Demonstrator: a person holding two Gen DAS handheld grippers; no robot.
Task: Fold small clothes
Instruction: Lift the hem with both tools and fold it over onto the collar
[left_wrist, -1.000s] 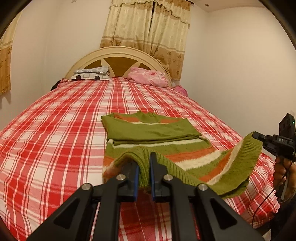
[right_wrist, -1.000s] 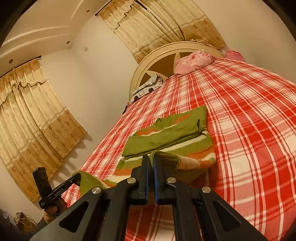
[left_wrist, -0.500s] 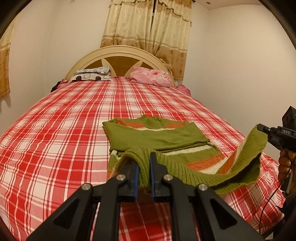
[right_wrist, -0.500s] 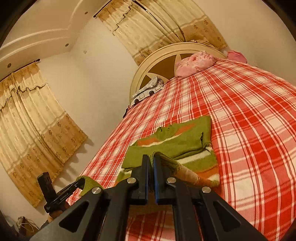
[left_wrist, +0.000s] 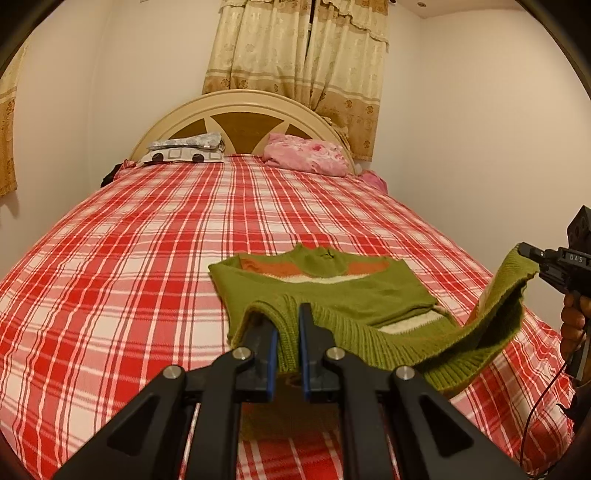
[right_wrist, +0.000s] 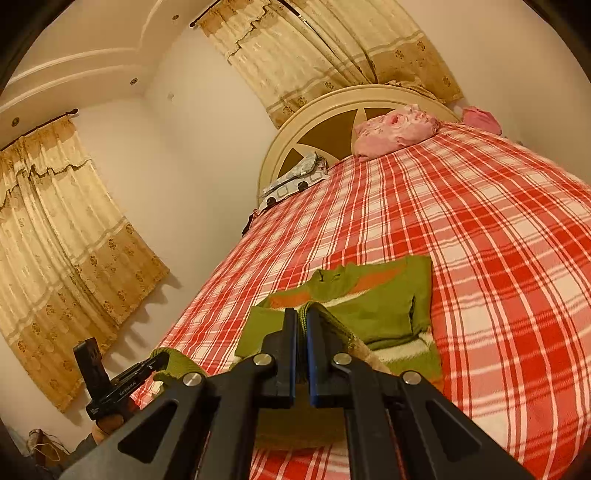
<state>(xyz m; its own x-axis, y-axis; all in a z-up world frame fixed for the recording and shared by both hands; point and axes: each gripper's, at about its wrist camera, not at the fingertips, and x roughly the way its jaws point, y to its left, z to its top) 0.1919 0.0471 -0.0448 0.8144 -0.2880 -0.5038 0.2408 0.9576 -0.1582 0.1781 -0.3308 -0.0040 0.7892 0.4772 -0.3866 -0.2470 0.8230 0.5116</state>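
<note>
While tongs (left_wrist: 287, 332) pinch hem (left_wrist: 369, 343) (bedspread (left_wrist: 129, 258) beyond).

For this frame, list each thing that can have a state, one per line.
Sweater: sleeves folded in, hem lifted off the bed.
Left gripper: shut on the sweater's hem.
Right gripper: shut on the sweater's hem.
Curtain: drawn closed.
Bed: covered with a checked sheet.

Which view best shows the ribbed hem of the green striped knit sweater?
The left wrist view: the ribbed hem of the green striped knit sweater spans from the left gripper to the right gripper. The right wrist view shows only pinched ends, its middle hidden.
</note>
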